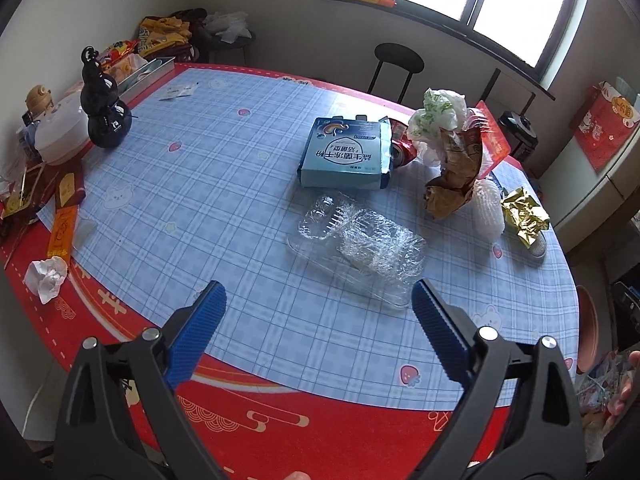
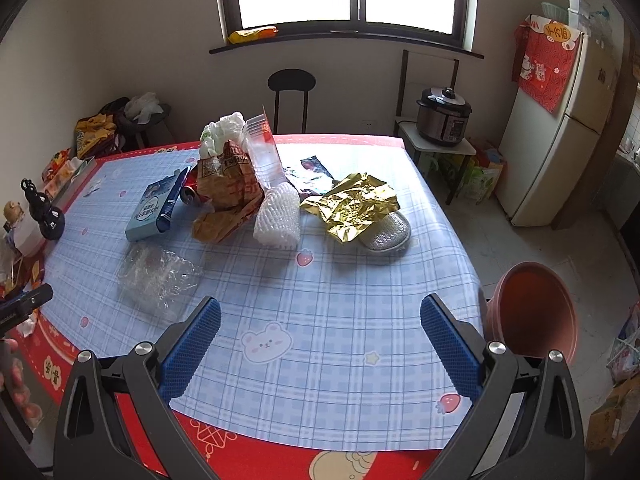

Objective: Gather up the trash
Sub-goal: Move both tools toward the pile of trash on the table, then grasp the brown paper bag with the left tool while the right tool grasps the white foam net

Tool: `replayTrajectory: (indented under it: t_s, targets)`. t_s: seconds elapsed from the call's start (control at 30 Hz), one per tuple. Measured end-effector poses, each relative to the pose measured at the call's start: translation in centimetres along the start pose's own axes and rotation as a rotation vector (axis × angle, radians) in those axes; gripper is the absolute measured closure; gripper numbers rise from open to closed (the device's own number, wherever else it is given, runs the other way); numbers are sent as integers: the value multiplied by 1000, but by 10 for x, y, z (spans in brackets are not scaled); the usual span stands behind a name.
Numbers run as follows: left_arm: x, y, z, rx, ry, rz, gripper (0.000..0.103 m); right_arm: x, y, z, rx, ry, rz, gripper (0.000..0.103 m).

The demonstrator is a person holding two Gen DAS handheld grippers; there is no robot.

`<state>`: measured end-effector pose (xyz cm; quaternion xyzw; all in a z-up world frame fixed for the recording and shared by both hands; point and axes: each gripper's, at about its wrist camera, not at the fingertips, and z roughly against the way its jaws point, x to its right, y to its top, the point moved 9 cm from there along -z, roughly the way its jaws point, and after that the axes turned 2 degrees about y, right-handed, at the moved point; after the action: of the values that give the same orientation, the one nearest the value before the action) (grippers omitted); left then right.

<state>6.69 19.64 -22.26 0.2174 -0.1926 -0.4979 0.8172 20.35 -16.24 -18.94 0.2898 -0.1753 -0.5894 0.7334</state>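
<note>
Pink bin beside table.

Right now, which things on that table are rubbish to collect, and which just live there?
Rubbish, likely:
clear plastic tray
blue box
brown paper bag
gold foil
white foam net
pink bin, probably for it

Just lying about:
black gourd ornament
slipper

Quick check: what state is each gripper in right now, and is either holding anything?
Left gripper: open, holding nothing, above the table.
Right gripper: open, holding nothing.
</note>
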Motion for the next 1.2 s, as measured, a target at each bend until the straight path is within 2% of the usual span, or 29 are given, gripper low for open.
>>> replayTrajectory:
  t_s: [0.03, 0.2, 0.3, 0.33, 0.43, 0.57, 0.63, 0.7, 0.8, 0.9, 1.0, 1.13, 1.2]
  targets:
    - [-4, 3, -8, -11, 0, -3, 20, -4, 0, -5, -10, -3, -4, 5]
    - [-14, 27, -43, -48, -43, -8, 20, -21, 0, -24, -36, -31, -10, 5]
    - [1, 53, -64, 5, -27, -127, 14, -23, -4, -35, -71, -40, -42, 5]
    - [10, 61, -73, 20, -18, -175, 7, -22, -5, -38, -81, -43, -62, 5]
    - [44, 84, -101, 59, 5, -313, 6, -14, -8, -44, -93, -64, -109, 5]
    - [88, 96, -146, 102, 81, -526, 6, -2, -11, -43, -90, -98, -153, 5]
    - [101, 98, -162, 107, 83, -573, 6, 7, -15, -42, -92, -115, -173, 5]
    - [105, 99, -170, 85, 74, -557, 6, 17, -19, -40, -94, -132, -195, 5]
    - [106, 98, -167, 60, -15, -476, 6, 30, -28, -43, -107, -147, -214, 5]
    - [112, 92, -165, 33, -75, -457, 7, 37, -34, -54, -152, -155, -230, 5]
    - [127, 99, -157, 34, -147, -428, 8, 32, -27, -61, -143, -131, -234, 5]
    - [158, 120, -146, 26, -313, -306, 9, 22, -8, -66, -119, -120, -182, 5]
    - [179, 124, -148, 5, -378, -288, 8, 20, 0, -68, -109, -116, -176, 5]
